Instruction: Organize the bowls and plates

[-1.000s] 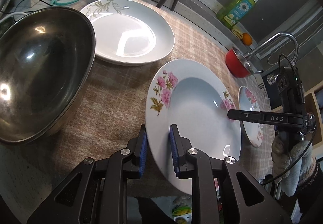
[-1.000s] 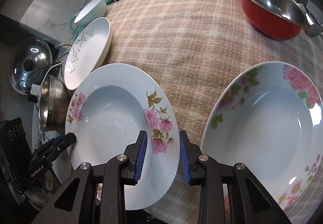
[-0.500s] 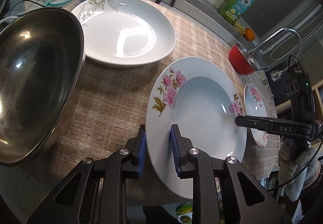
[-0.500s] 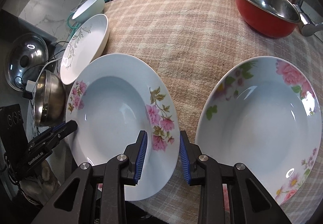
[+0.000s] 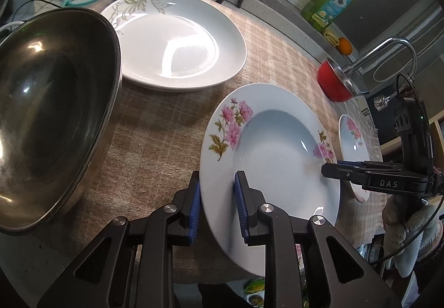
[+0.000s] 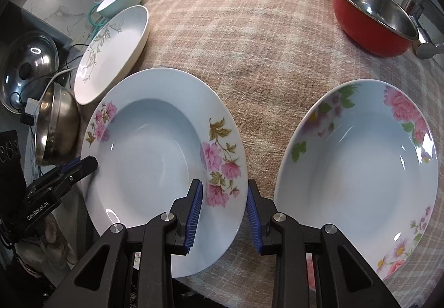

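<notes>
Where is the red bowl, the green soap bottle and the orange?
Red bowl (image 6: 371, 27): right wrist view, on its red outer side.
Green soap bottle (image 5: 330, 7): left wrist view, on its label.
Orange (image 5: 345, 46): left wrist view, on the middle of its peel.

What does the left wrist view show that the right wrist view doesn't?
Left wrist view only: the green soap bottle and the faucet's arch. Right wrist view only: the round steel lid at far left, and the whole second floral plate. Both show the pink-flower plate, with each hand-held gripper on an opposite rim, and the red bowl.
</notes>
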`<action>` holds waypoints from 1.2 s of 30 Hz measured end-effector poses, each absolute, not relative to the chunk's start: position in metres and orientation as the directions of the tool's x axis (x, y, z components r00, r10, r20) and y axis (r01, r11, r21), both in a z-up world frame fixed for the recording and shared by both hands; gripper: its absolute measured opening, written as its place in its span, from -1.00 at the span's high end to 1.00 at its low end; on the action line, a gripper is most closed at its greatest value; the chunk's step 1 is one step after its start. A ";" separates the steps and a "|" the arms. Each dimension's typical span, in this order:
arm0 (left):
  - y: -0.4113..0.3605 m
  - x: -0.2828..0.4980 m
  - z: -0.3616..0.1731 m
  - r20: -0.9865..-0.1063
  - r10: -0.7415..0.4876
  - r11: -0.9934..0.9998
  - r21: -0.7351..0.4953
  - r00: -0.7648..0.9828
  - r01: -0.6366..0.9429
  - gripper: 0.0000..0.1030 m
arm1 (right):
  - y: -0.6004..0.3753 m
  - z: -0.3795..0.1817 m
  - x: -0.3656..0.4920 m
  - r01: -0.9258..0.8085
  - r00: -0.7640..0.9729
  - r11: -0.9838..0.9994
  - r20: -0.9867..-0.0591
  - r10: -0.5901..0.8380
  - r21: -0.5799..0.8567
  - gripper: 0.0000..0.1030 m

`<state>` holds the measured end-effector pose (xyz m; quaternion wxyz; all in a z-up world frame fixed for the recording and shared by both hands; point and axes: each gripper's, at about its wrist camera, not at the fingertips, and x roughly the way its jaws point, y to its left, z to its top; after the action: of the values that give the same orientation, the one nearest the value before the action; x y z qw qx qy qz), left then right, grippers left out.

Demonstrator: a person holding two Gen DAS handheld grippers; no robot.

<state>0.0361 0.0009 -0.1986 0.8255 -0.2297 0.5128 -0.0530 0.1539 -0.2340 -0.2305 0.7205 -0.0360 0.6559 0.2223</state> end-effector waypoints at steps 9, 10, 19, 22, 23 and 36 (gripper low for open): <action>0.000 0.036 -0.199 -0.822 -0.324 0.890 -0.432 0.468 -0.143 0.58 | -0.228 -0.230 0.153 -0.402 0.050 0.898 -0.975 0.218 0.180 0.44; 0.000 0.036 -0.199 -0.822 -0.325 0.891 -0.432 0.468 -0.139 0.58 | -0.227 -0.230 0.153 -0.405 0.051 0.897 -0.976 0.213 0.174 0.44; 0.001 0.036 -0.198 -0.823 -0.331 0.893 -0.431 0.461 -0.130 0.58 | -0.224 -0.233 0.156 -0.391 0.047 0.900 -0.973 0.227 0.191 0.39; 0.002 0.034 -0.196 -0.824 -0.322 0.899 -0.421 0.467 -0.123 0.58 | -0.228 -0.233 0.156 -0.376 0.045 0.902 -0.968 0.247 0.212 0.37; 0.002 0.034 -0.195 -0.824 -0.320 0.901 -0.418 0.468 -0.120 0.58 | -0.229 -0.233 0.156 -0.376 0.048 0.902 -0.967 0.249 0.213 0.37; 0.004 0.024 -0.183 -0.824 -0.317 0.903 -0.414 0.470 -0.117 0.55 | -0.248 -0.214 0.153 -0.332 0.091 0.905 -0.947 0.309 0.264 0.25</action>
<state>0.0240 0.0035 -0.1831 0.8307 -0.2119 0.5113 -0.0602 0.1532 -0.2476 -0.2142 0.7386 -0.0090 0.6381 0.2172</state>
